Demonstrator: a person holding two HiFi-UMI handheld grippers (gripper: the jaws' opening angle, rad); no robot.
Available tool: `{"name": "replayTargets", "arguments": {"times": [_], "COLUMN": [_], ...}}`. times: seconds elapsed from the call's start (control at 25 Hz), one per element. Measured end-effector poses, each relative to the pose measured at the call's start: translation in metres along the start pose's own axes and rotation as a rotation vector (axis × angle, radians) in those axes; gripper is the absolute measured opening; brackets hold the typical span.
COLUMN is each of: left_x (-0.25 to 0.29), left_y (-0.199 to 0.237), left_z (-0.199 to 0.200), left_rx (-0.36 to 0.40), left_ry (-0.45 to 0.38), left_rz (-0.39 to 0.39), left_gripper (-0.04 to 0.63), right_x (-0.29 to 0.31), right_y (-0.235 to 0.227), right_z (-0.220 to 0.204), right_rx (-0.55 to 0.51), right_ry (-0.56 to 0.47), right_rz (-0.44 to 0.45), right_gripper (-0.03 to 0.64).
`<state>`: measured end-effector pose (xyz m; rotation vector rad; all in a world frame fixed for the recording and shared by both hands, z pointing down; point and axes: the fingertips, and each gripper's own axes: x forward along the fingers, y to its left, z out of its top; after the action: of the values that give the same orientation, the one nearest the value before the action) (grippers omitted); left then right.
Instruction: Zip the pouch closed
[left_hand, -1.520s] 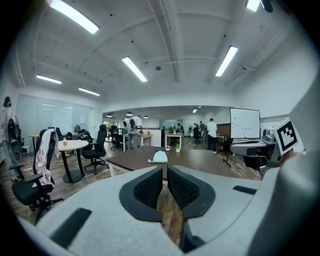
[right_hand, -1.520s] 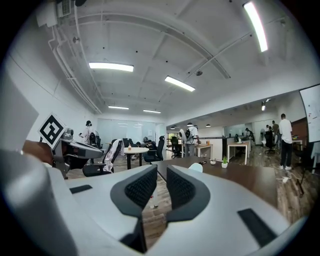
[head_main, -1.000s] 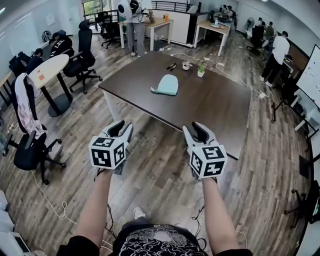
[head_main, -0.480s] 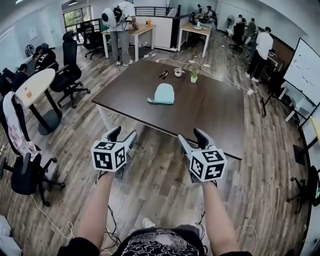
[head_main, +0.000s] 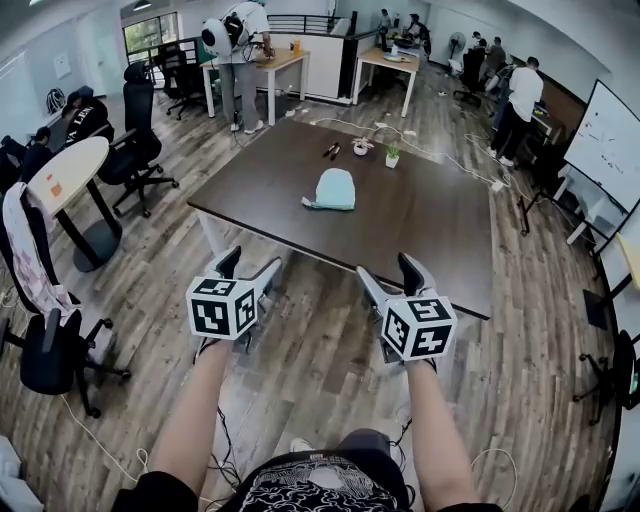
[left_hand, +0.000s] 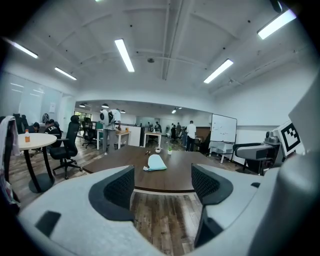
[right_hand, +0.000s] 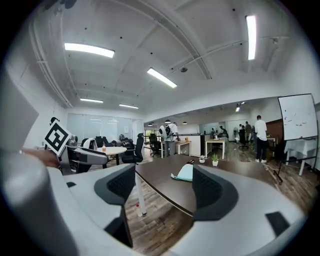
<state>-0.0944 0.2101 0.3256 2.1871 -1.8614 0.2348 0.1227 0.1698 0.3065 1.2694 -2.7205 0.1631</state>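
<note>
A pale teal pouch (head_main: 335, 189) lies on the dark brown table (head_main: 430, 230), well ahead of both grippers. It also shows far off between the jaws, as the pouch (left_hand: 156, 162) in the left gripper view and the pouch (right_hand: 185, 172) in the right gripper view. My left gripper (head_main: 250, 268) hangs over the wooden floor short of the table's near edge. Its jaws have just been opening and stand wide with nothing between them. My right gripper (head_main: 388, 272) is level beside it, also just opened wide and empty. I cannot make out the zipper from here.
Beyond the pouch stand a small potted plant (head_main: 392, 156), a white cup (head_main: 360, 147) and dark pens (head_main: 330, 150). Office chairs (head_main: 140, 130) and a round white table (head_main: 65, 170) are at the left. A whiteboard (head_main: 605, 140) stands right. People work at the back desks.
Both grippers' jaws have spread from nearly closed to wide apart. Both hands have moved a little forward, toward the table's near edge.
</note>
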Motion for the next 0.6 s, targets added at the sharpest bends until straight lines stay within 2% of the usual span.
{"name": "replayTargets", "arguments": {"times": [0.4,0.6], "left_x": [0.014,0.038], "left_y": [0.009,0.011], "left_z": [0.003,0.005], "left_rx": [0.025,0.047], "left_ry": [-0.005,0.001], "left_rz": [-0.003,0.000], "left_gripper": [0.327,0.327], "right_x": [0.017,0.035], "right_y": [-0.002,-0.021], "right_z": [-0.003,-0.008], "right_rx": [0.010,0.017], "right_ry": [-0.013,-0.014], "right_rz": [-0.012,-0.022], "right_gripper": [0.337,0.337]}}
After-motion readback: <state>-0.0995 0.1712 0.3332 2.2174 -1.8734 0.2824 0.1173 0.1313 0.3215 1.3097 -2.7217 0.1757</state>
